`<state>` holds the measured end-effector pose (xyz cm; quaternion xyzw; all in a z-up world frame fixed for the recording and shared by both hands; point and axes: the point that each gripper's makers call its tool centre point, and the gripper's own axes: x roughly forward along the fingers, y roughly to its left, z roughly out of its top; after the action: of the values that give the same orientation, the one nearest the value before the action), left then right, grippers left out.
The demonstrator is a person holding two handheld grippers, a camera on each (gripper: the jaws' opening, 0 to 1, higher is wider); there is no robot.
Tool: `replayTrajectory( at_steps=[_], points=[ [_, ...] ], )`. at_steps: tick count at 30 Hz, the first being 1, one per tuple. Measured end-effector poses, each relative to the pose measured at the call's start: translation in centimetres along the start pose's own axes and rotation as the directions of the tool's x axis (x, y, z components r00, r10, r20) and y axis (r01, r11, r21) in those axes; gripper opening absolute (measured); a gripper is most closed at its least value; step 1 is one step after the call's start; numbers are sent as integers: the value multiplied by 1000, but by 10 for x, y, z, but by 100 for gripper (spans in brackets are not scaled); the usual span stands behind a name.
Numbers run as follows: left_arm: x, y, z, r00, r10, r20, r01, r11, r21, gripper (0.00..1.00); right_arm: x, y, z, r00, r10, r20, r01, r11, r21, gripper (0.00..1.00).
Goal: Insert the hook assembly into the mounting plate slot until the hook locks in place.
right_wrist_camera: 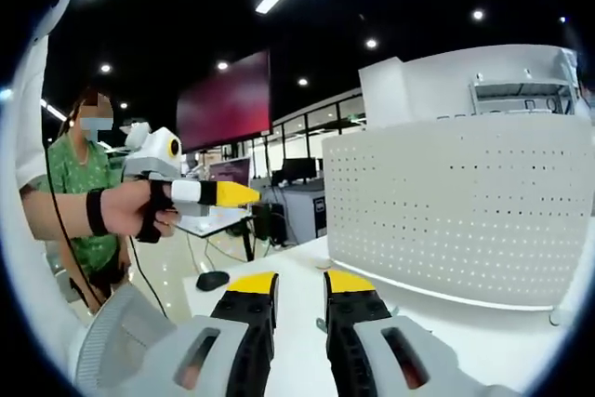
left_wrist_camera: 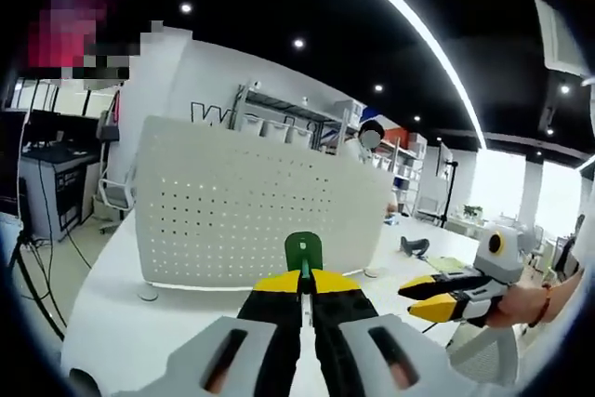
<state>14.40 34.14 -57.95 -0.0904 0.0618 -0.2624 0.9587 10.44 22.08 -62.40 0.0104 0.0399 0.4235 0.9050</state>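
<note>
A: In the left gripper view, starting at the left: the white perforated mounting plate stands upright on the white table. In front of it the left gripper has its jaws pressed together on the green hook assembly, which sticks up between the tips, near the plate but not touching it.

B: And to the right?

A: The right gripper comes in from that side, jaws a little apart, holding nothing. In the right gripper view its own tips also stand apart.

B: How will the hook handle?

A: I judge it small, light, stiff plastic, probably slick. Grip its lower stem, as now, leaving the head free for the slot. The plate looks thin and could tip if pushed.
</note>
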Motion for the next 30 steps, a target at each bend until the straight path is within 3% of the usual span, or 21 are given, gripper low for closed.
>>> replayTrajectory(
  at_steps=[9,15,30],
  points=[
    [11,18,2,996,91,11,-91,995,30,2,-1,-4,-7,999,-29,-21,29,1000,-8,27],
    [24,26,5,991,131,24,-132,991,31,2,-5,-9,-9,999,-45,-29,45,999,-7,28],
    [56,42,7,988,155,2,-155,985,82,2,-12,-22,-12,996,-79,-32,79,997,-5,29]
  ],
)
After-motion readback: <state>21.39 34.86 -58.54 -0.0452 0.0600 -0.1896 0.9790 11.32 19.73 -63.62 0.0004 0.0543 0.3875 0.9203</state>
